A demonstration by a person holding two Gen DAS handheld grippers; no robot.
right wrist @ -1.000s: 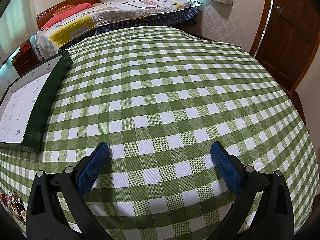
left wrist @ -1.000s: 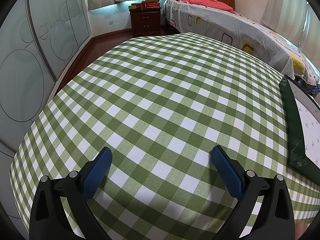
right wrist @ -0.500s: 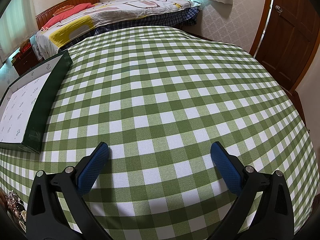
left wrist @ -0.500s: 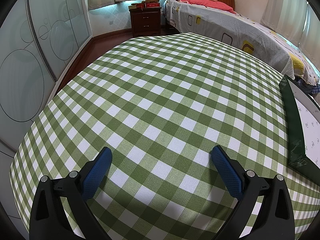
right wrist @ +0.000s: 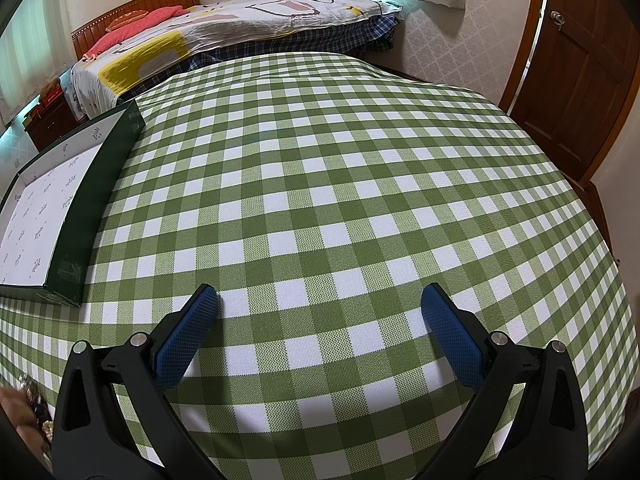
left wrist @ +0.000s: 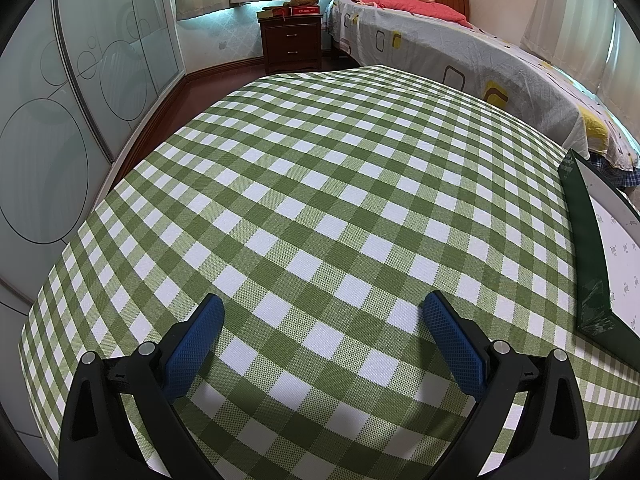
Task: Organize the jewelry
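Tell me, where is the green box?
The green box sits on the checked cloth, left of the right gripper in its view, its far end toward the bed. The left view shows it at the right edge.

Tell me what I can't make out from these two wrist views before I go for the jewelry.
- Jewelry pile, right wrist view: cut off by the frame edge and the right gripper body; pieces blurred, uncountable.
- Green box, left wrist view: mostly cut off at the frame edge.
- Left gripper: open, holding nothing.
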